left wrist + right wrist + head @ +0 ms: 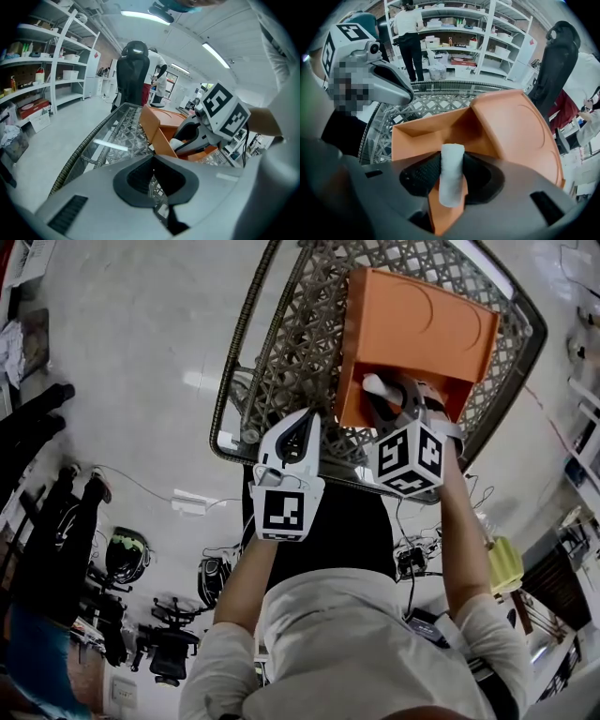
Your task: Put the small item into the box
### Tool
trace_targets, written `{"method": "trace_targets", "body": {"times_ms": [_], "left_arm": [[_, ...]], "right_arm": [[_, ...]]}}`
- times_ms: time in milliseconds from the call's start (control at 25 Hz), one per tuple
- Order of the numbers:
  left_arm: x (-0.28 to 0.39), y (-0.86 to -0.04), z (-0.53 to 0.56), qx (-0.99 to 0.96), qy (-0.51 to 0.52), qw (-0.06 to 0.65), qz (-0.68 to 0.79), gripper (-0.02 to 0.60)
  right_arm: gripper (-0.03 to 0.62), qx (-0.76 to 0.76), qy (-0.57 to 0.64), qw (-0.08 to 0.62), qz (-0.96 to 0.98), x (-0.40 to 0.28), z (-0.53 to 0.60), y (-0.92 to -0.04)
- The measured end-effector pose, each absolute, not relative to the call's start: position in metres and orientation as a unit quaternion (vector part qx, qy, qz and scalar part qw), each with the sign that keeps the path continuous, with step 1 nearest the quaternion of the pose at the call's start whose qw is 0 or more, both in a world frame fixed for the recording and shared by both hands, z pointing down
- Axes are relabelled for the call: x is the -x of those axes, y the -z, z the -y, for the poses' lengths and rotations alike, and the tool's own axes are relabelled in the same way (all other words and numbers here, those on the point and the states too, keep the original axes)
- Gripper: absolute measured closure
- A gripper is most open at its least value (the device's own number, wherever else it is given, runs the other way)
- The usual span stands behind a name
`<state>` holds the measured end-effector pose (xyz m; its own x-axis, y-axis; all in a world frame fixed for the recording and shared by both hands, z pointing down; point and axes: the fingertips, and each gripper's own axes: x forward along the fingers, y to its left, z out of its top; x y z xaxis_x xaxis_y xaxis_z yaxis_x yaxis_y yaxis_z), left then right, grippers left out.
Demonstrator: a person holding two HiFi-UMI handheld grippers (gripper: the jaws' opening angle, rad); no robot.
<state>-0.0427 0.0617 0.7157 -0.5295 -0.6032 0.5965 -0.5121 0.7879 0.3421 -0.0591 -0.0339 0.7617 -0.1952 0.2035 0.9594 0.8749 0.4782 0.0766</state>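
An orange box (pixel 422 324) lies open on a wicker-framed glass table (pixel 246 343). My right gripper (pixel 384 395) points steeply down at the box's open end and is shut on a small white roll (pixel 451 173). The roll stands upright between the dark pads, just over the box's near orange wall (pixel 422 136). In the left gripper view the same white roll (pixel 177 143) shows at the mouth of the box (pixel 157 129). My left gripper (pixel 153 164) hovers beside the box over the table's near edge, jaws together, with nothing in them.
The table's woven rim (pixel 75 157) curves along the left. A black office chair (pixel 132 72) and people stand behind it. White shelving (pixel 459 28) with bins lines the back wall. Cables and gear lie on the floor (pixel 131 559).
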Motion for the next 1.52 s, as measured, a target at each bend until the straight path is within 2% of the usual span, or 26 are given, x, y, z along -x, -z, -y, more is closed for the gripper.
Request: {"method": "trace_targets", "body": {"times_ms": [320, 480, 600, 1040, 1120, 1280, 1520], "left_arm": [[0.044, -0.709, -0.064, -0.329, 0.048, 0.369, 0.868, 0.574], [0.045, -0.7, -0.063, -0.337, 0.043, 0.372, 0.864, 0.574], [0.048, -0.693, -0.063, -0.339, 0.042, 0.373, 0.863, 0.574], [0.065, -0.639, -0.048, -0.331, 0.035, 0.359, 0.872, 0.574], [0.065, -0.625, -0.041, -0.33, 0.038, 0.357, 0.873, 0.574], [0.068, -0.597, -0.028, -0.331, 0.036, 0.343, 0.878, 0.574], [0.071, -0.561, -0.013, -0.324, 0.031, 0.323, 0.889, 0.574]], "right_arm": [[0.448, 0.387, 0.329, 0.502, 0.699, 0.058, 0.035, -0.765], [0.389, 0.388, 0.309, 0.498, 0.711, 0.06, 0.035, -0.761], [0.373, 0.377, 0.293, 0.493, 0.727, 0.061, 0.038, -0.751], [0.367, 0.337, 0.222, 0.416, 0.815, 0.06, 0.049, -0.67], [0.411, 0.312, 0.201, 0.402, 0.837, 0.06, 0.053, -0.651], [0.554, 0.258, 0.154, 0.356, 0.885, 0.065, 0.064, -0.611], [0.589, 0.222, 0.114, 0.309, 0.918, 0.06, 0.076, -0.564]]}}
